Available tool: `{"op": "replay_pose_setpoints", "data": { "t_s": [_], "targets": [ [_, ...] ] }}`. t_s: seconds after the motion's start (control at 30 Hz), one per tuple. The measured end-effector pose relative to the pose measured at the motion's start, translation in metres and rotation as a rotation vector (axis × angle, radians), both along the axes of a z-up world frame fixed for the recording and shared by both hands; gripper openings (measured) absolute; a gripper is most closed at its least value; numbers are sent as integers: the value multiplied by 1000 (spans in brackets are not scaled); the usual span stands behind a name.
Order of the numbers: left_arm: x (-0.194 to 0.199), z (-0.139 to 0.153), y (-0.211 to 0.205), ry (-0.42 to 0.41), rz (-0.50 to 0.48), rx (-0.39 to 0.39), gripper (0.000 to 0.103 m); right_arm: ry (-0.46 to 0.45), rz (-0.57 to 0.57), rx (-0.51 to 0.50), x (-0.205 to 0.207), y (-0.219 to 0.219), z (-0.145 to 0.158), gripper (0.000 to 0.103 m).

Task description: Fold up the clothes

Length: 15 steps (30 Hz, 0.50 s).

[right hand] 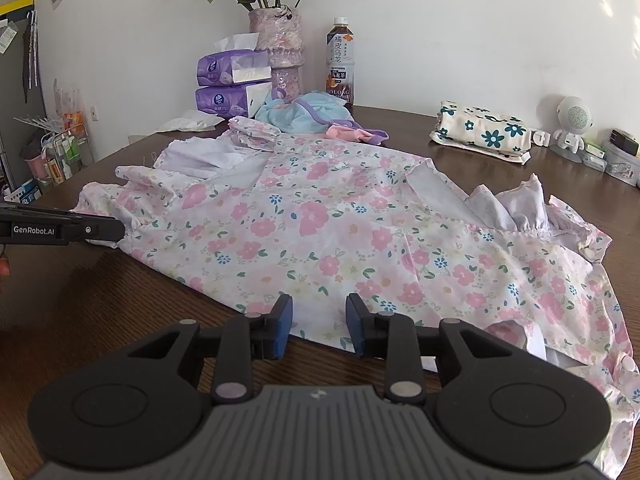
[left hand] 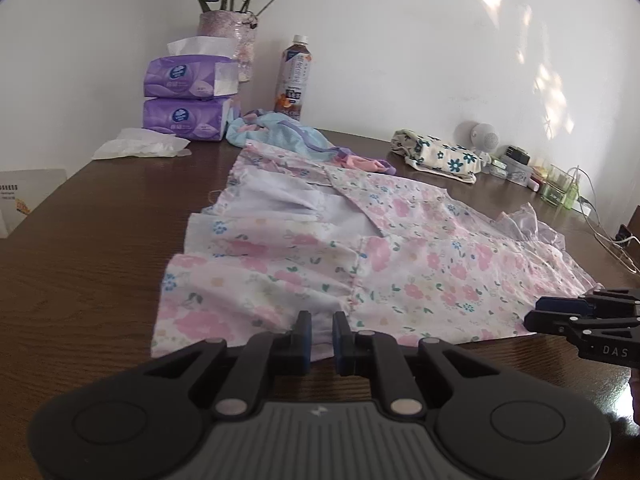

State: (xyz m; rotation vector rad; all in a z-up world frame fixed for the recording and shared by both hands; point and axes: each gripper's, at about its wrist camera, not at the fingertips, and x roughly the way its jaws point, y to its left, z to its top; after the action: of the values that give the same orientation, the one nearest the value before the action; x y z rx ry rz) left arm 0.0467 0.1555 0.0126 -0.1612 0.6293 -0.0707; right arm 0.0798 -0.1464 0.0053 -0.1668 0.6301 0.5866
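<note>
Spread flat across a dark wooden desk point(left hand: 100, 240), filling the middle and right of both frames: a pink floral dress point(left hand: 400, 248), partly folded, with white lining showing at upper left of the garment.

In the left wrist view, at bottom centre: left gripper point(left hand: 322, 334), its blue-padded fingers point(left hand: 305, 332) parted by a narrow gap, tips at the near hem of the dress, nothing pinched between them. At right edge of the same frame: right gripper point(left hand: 538, 314), reaching in at the dress edge.

In the right wrist view, at bottom centre: right gripper, fingers point(right hand: 283, 324) spread wider, tips resting over the near edge of the dress, cloth visible in the gap but not clamped. At left edge of that frame: left gripper, black, lettered "GenRobot.AI", tip touching the dress hem.

Along the far side of the desk, upper left to upper right: two stacked purple tissue packs point(left hand: 186, 98), a vase of dried roses point(right hand: 280, 52), a bottle of tea point(left hand: 293, 78), a crumpled blue garment point(right hand: 304, 114), a folded cream cloth with teal flowers point(right hand: 480, 132), a small white robot figure point(right hand: 570, 124).
</note>
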Motion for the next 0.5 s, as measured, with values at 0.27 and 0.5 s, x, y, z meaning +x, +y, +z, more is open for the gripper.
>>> {"op": "replay_pose_setpoints", "data": {
  "t_s": [0.27,0.5],
  "targets": [
    [-7,1,12,4,74,74,11,2,1,3,0,0,0,30],
    [-12,1,17,6,95,101,11,0,1,1,0,-1,0,30]
  ]
}}
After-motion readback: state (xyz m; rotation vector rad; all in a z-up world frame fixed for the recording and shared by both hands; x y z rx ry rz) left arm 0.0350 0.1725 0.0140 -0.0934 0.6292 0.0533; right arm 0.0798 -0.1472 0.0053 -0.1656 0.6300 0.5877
